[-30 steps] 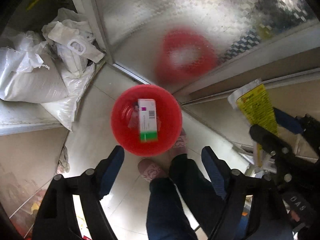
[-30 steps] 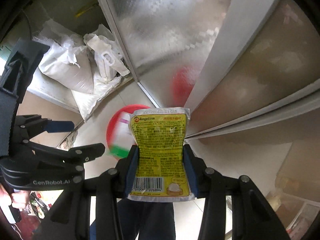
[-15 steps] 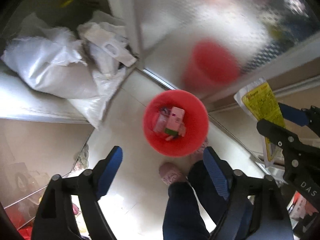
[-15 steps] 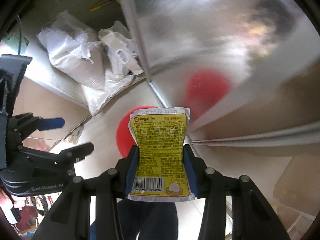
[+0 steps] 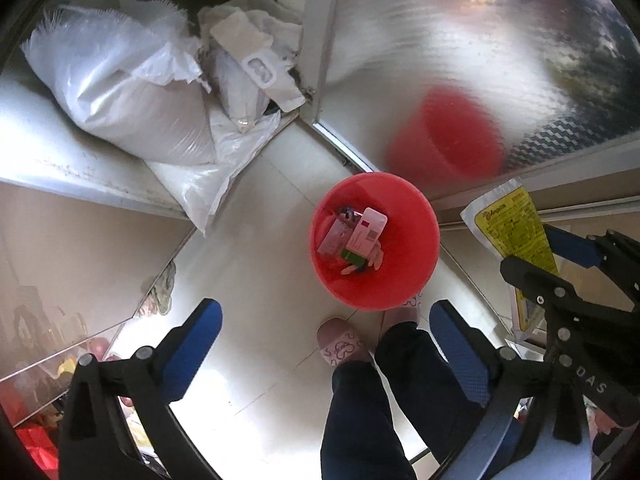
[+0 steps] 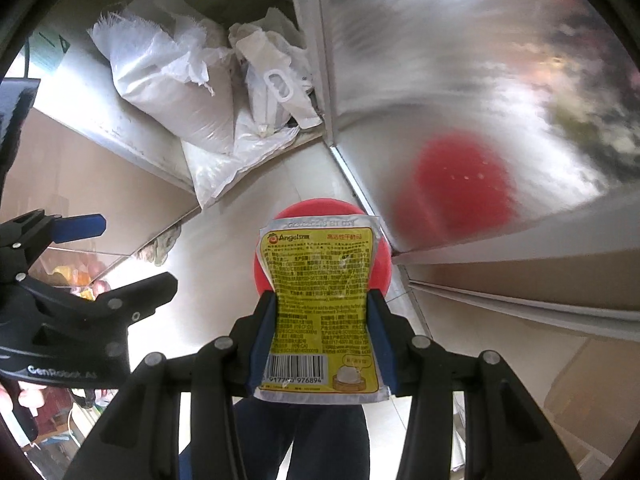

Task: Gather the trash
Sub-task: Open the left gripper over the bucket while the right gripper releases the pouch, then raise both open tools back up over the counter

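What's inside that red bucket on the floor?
The red bucket holds a white-and-pink box, a clear wrapper and smaller scraps. Whatever lies beneath them is covered.

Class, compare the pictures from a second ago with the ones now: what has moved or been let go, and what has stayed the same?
The left gripper has just opened wider, with nothing between its fingers. In its view the red bin has slid rightwards. In the right view the bin now sits behind the yellow packet. Unchanged: the right gripper still grips the packet, and the box still lies in the bin.
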The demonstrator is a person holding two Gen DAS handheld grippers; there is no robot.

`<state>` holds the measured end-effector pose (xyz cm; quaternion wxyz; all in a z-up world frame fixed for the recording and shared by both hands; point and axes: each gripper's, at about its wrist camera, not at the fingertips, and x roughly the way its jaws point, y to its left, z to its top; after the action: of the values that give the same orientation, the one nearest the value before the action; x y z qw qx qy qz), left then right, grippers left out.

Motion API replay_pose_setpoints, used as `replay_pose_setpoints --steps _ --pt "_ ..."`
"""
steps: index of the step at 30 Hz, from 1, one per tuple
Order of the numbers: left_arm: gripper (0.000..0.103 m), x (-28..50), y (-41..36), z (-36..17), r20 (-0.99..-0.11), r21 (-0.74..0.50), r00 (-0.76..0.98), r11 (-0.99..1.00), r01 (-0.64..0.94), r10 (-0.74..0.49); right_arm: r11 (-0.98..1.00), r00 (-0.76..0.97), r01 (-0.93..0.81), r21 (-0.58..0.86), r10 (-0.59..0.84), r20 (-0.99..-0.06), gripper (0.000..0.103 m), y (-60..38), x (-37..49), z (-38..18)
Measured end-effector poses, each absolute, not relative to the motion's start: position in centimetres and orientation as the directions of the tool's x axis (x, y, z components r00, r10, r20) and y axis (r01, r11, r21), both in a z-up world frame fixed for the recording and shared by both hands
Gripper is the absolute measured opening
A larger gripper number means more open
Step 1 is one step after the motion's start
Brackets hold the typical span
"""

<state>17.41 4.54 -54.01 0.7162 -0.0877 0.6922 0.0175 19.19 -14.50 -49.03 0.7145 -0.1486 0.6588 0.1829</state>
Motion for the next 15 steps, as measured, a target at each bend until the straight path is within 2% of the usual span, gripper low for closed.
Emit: replay_pose_setpoints --steps 4,6,8,11,15 --pt "0.103 16.8 5.3 -54.2 -0.996 -0.084 0.025 0.98 -0.178 -0.081 0.876 0.092 -0.483 0.001 0.052 -0.994 0.044 -13.8 19.3 -49.3" --pt "0.103 16.4 5.8 -54.2 -0.997 -0.077 0.02 0.979 -0.19 -0.074 0.865 0.106 -0.502 -0.012 0.048 -0.993 0.05 -13.3 19.4 -49.6" --pt "0.103 16.0 6.4 -54.0 -0.998 -0.066 0.021 0.977 -0.203 -0.063 0.859 0.078 -0.511 0.007 0.055 -0.995 0.064 -13.0 19.6 -50.0" --pt "0.103 15.6 7.0 -53.6 -0.999 -0.047 0.024 0.975 -0.219 -0.043 0.853 0.065 -0.52 0.032 0.077 -0.995 0.078 -12.8 19.7 -49.8" --pt "0.103 15.3 7.4 -52.6 -0.999 -0.031 0.033 0.974 -0.223 -0.025 0.85 0.077 -0.526 0.026 0.078 -0.994 0.089 -12.7 19.2 -48.5"
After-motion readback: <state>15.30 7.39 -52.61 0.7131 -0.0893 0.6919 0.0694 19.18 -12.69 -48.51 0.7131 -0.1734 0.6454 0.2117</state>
